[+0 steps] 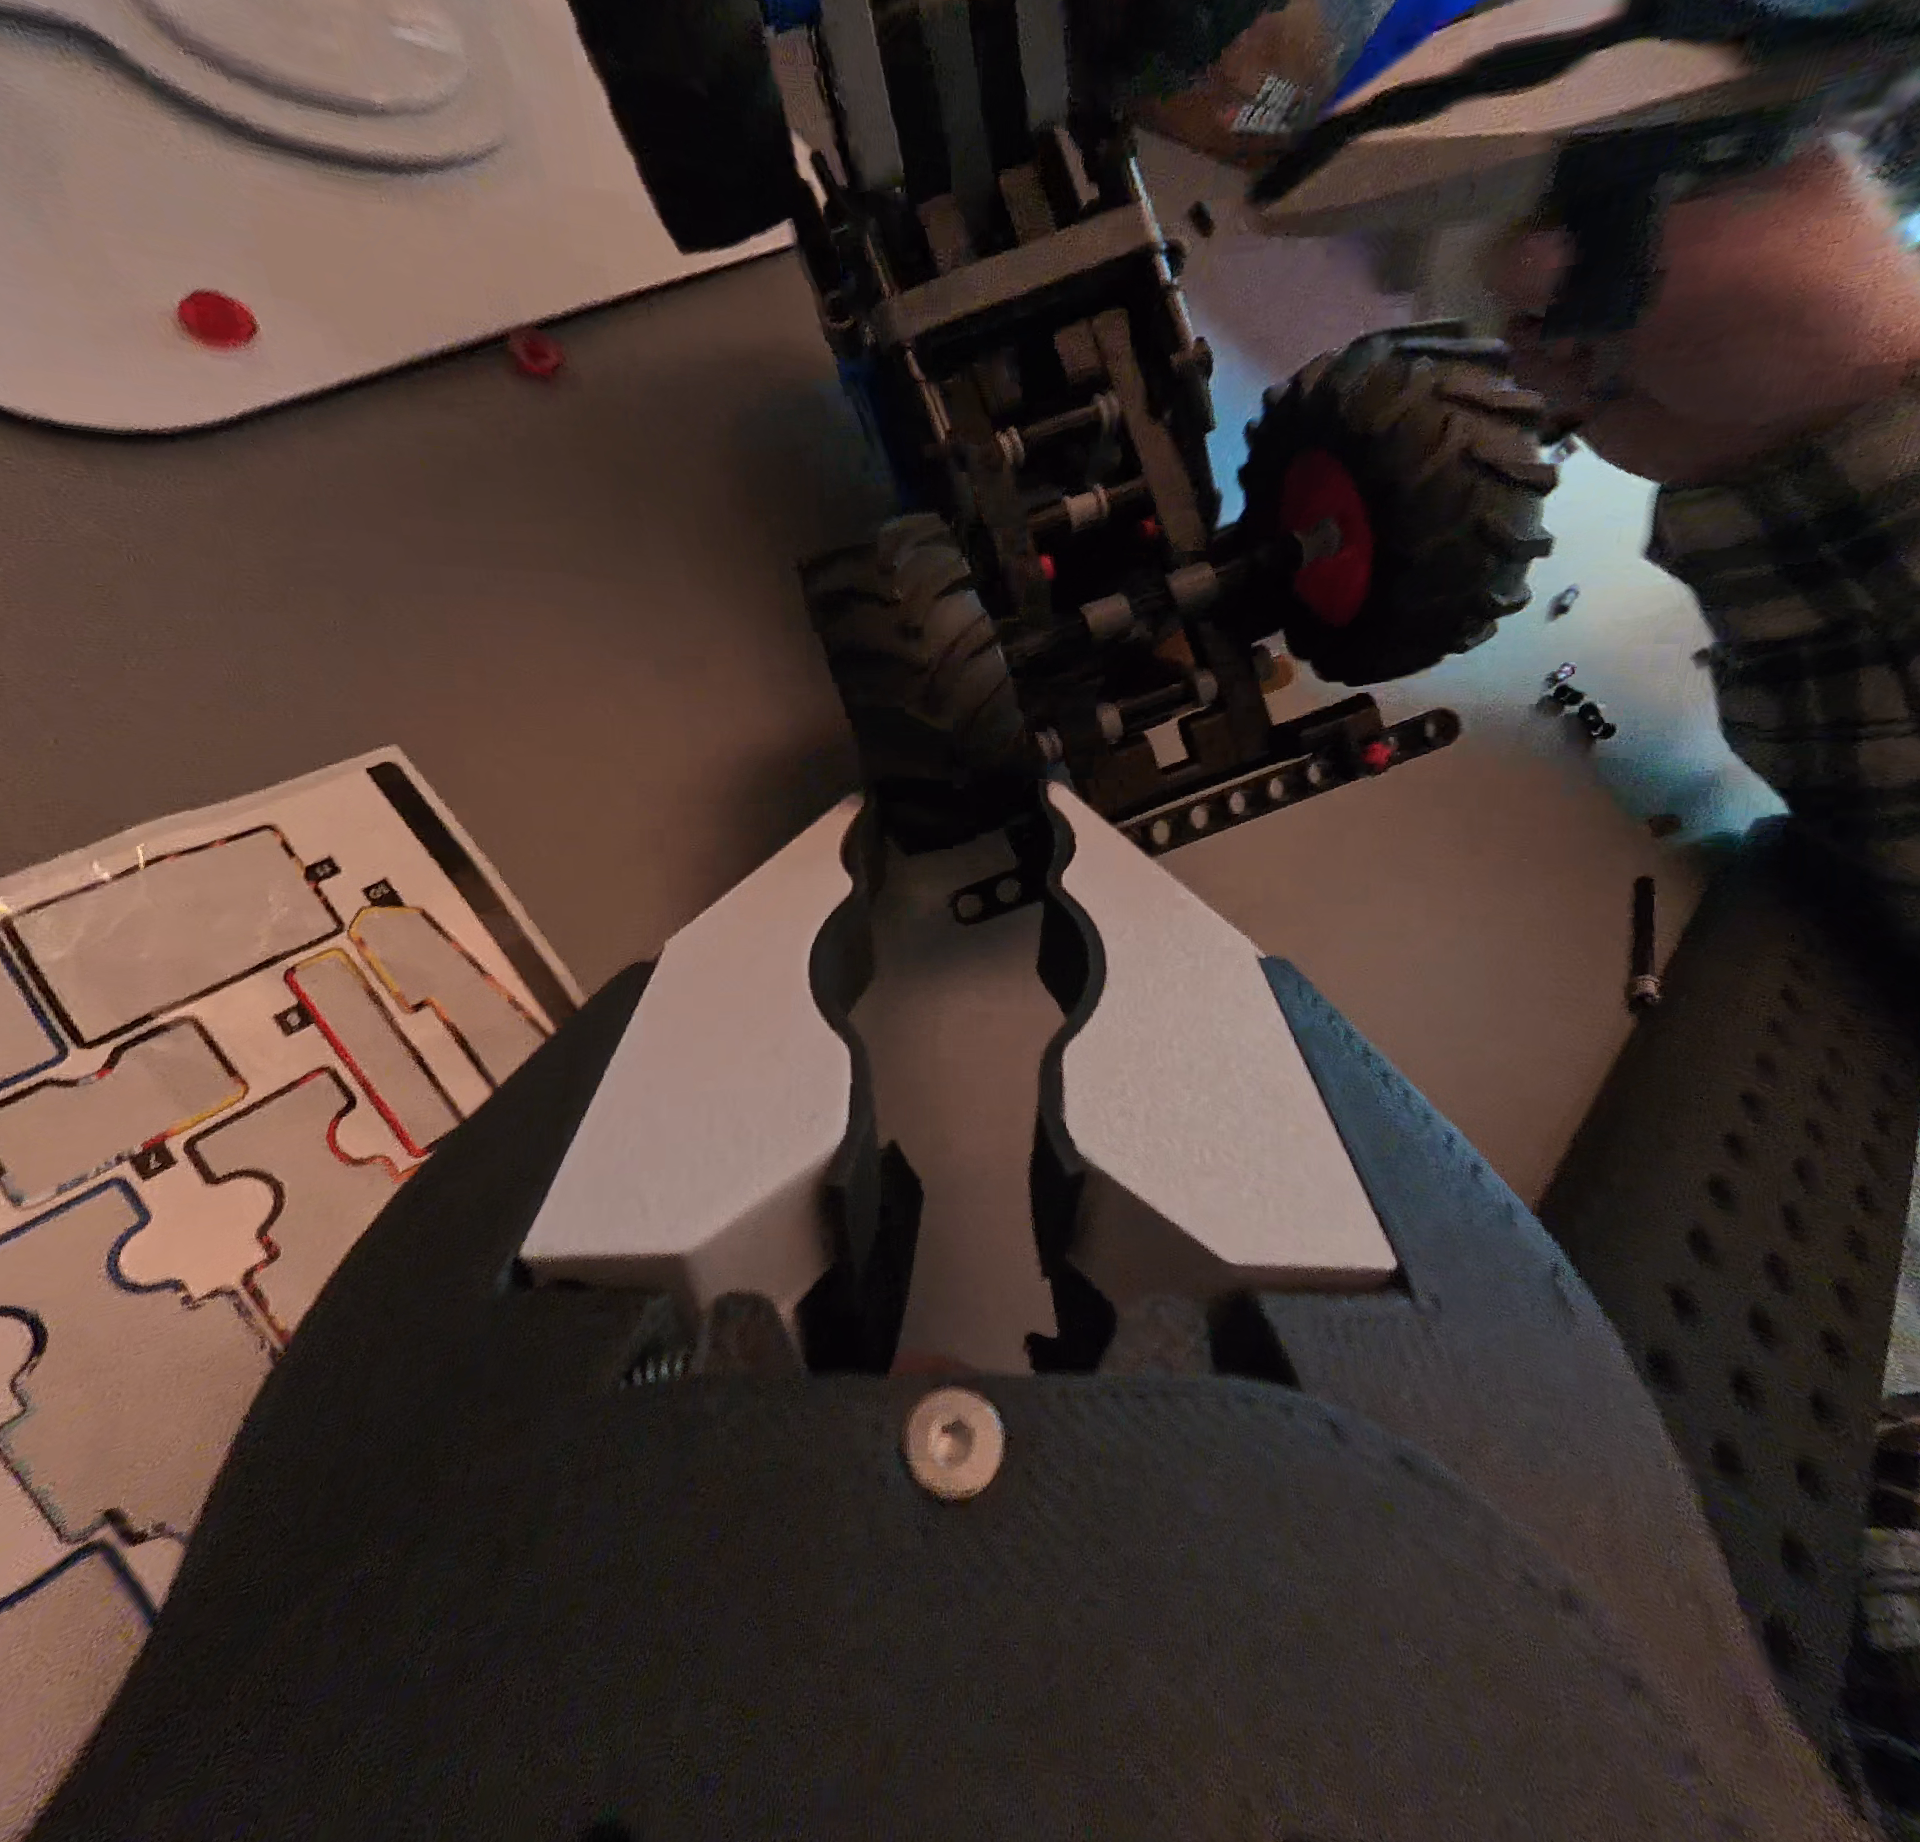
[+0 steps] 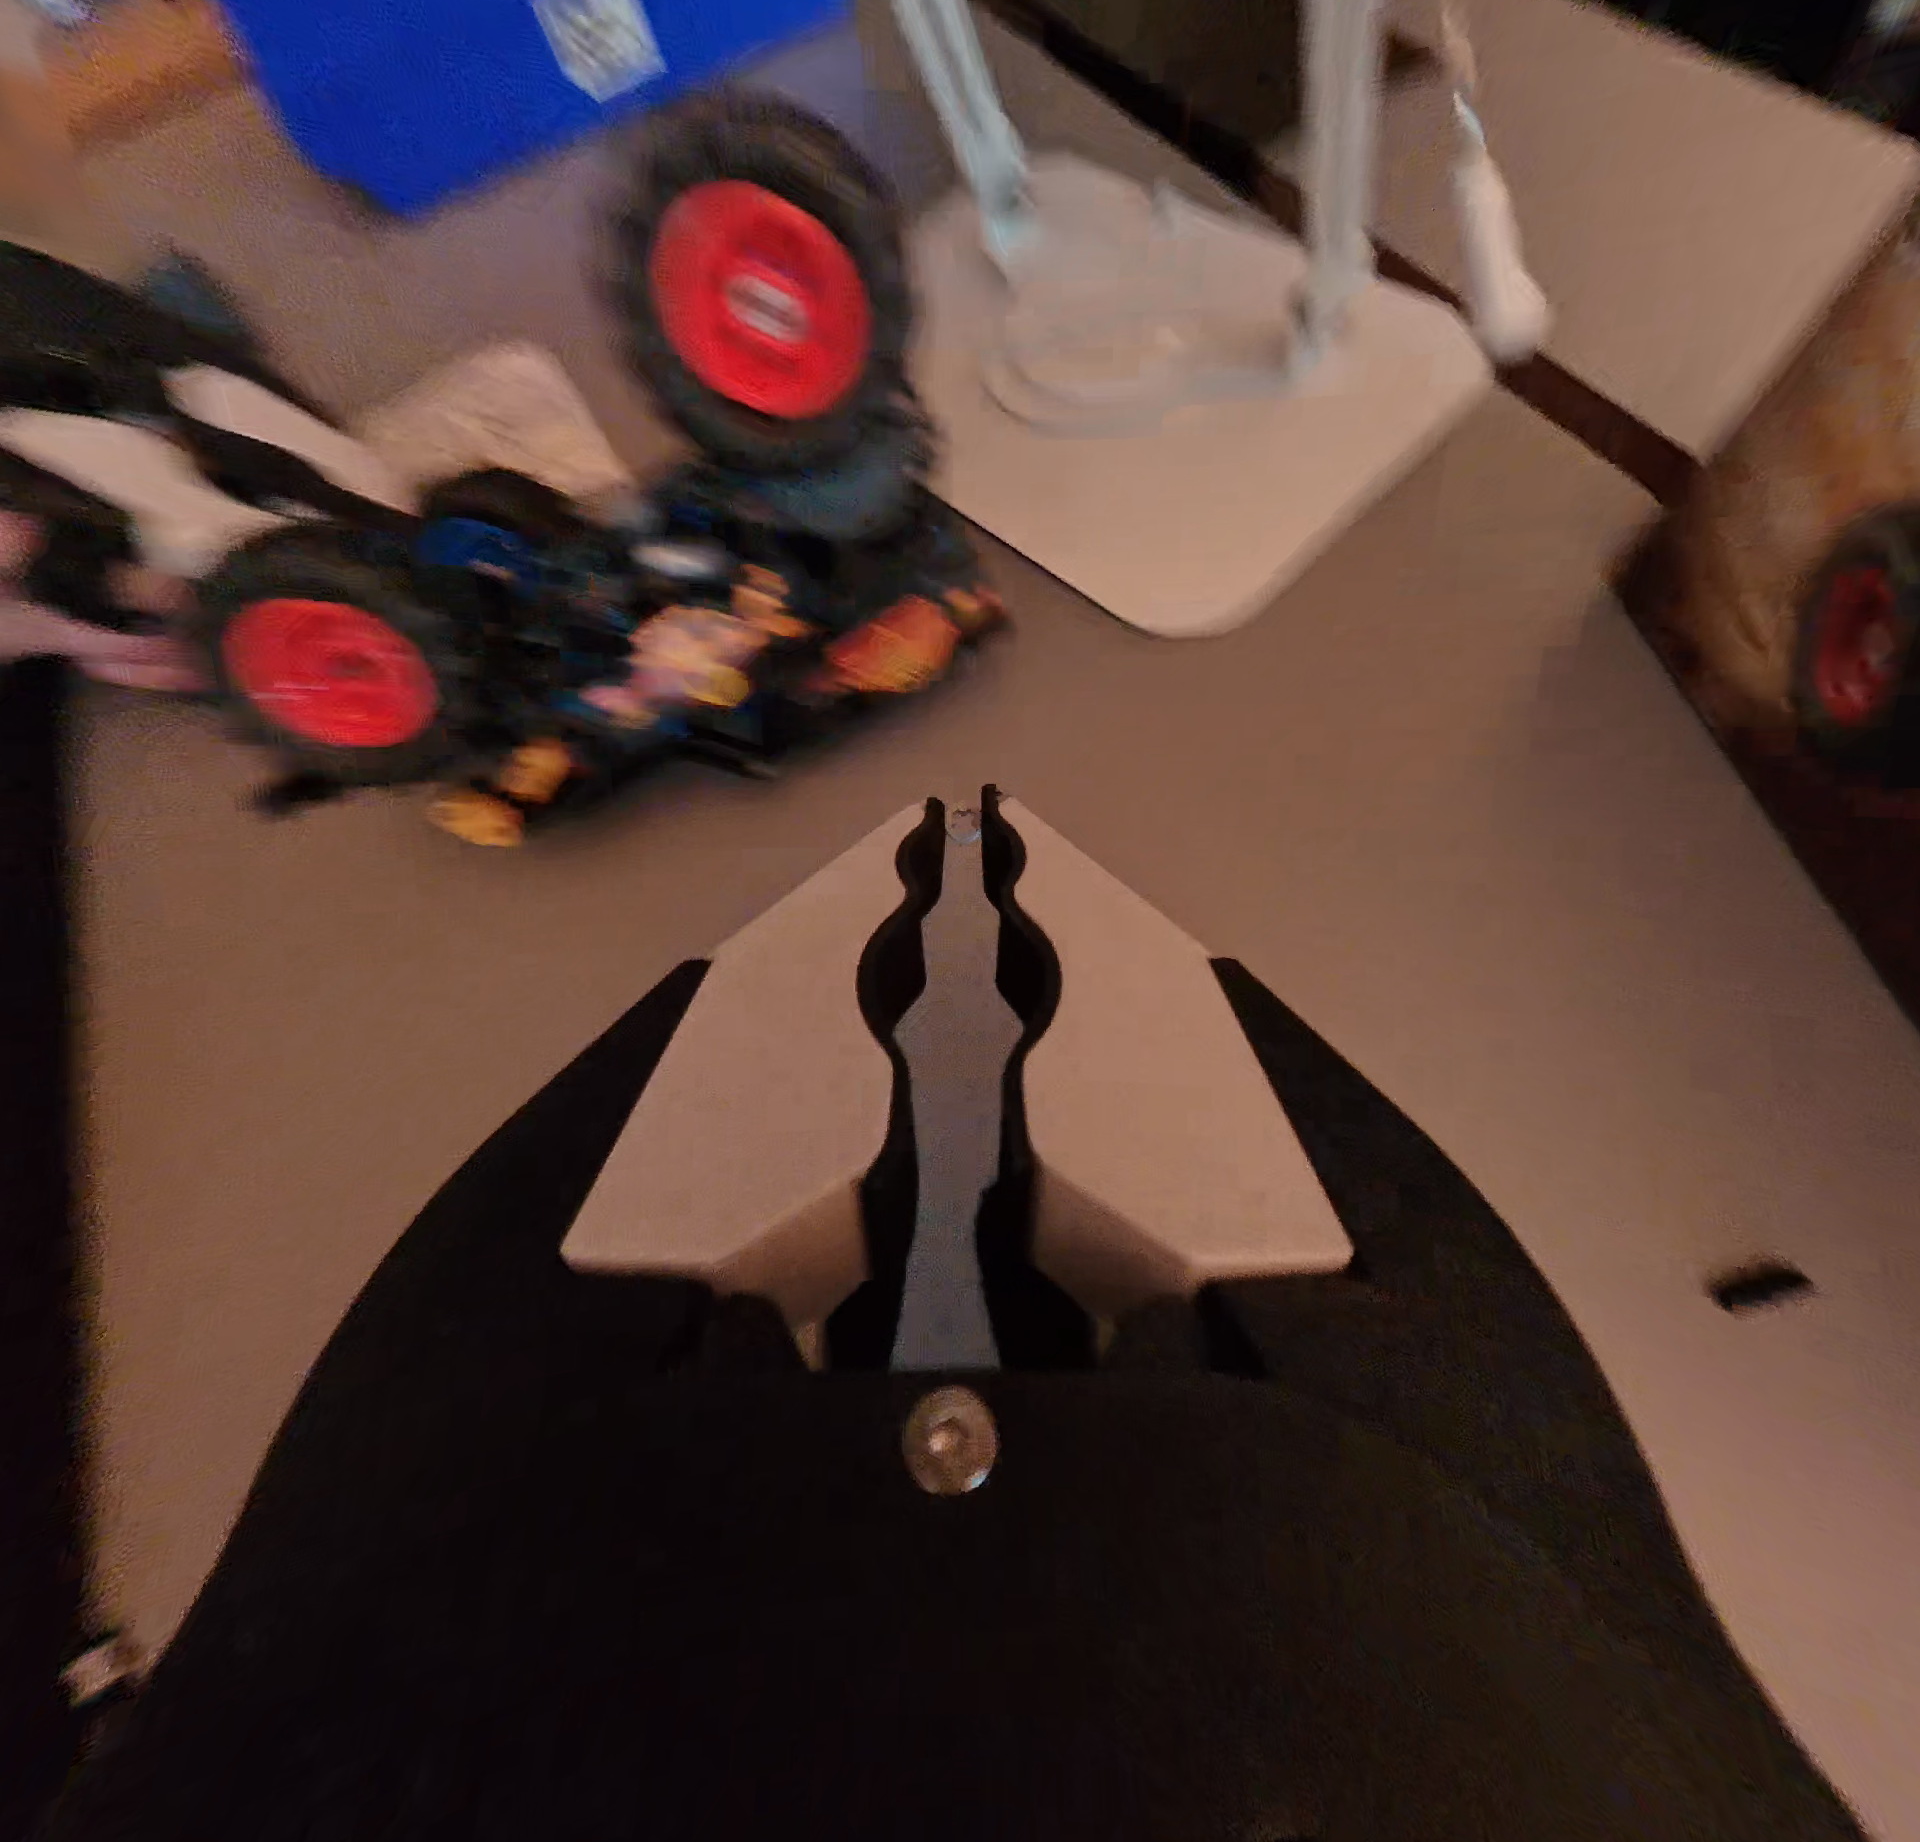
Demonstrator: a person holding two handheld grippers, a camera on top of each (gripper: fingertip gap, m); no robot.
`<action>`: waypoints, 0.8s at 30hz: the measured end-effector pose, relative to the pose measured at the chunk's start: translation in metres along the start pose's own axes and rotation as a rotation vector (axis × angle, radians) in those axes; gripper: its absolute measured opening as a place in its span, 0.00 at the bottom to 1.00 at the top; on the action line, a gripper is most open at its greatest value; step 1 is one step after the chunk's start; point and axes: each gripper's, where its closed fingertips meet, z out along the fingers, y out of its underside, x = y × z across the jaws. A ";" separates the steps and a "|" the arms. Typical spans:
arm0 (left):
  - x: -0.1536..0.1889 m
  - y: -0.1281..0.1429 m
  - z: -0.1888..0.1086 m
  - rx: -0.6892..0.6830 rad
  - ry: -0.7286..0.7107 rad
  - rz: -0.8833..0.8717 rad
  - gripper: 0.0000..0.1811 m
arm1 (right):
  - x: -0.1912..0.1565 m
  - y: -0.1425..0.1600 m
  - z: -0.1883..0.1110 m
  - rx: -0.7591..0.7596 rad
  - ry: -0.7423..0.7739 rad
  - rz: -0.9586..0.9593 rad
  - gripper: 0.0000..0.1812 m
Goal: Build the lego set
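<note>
- The lego vehicle (image 1: 1039, 442) lies tipped on the grey desk (image 1: 520, 597), underside showing, just ahead of the left gripper (image 1: 956, 836).
- The left fingers (image 1: 1060, 857) are clenched on the vehicle's near end, beside the near tyre (image 1: 914, 649); exactly which part they bite is hidden.
- The vehicle's long axis runs away from the left gripper, the near axle crossing it, with a red-hubbed wheel (image 1: 1392, 504) out to the vehicle's right.
- The right gripper (image 2: 964, 810), well apart from the vehicle, pinches a tiny pale piece (image 2: 963, 824) at its tips.
- Risk: the piece is barely caught, so a jolt could likely flick it out onto the desk.
- Risk: the grip at one end leaves the long vehicle free to swing or twist, probably misaligning the insertion.
- The sticker sheet (image 1: 208, 1065) lies to the vehicle's near left.
</note>
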 end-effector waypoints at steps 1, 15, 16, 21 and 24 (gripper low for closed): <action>-0.002 0.000 0.000 -0.002 0.003 -0.023 0.14 | -0.021 -0.012 -0.008 0.059 -0.051 -0.020 0.03; -0.009 0.002 0.002 -0.036 0.038 -0.127 0.15 | -0.136 -0.039 0.019 0.202 -0.150 -0.274 0.02; -0.009 0.002 0.002 -0.036 0.039 -0.127 0.15 | -0.134 -0.041 0.020 0.208 -0.146 -0.273 0.02; -0.008 0.002 0.002 -0.034 0.043 -0.121 0.15 | -0.135 -0.041 0.031 0.193 -0.160 -0.280 0.02; -0.008 0.002 0.002 -0.035 0.043 -0.122 0.16 | -0.137 -0.043 0.035 0.195 -0.167 -0.282 0.02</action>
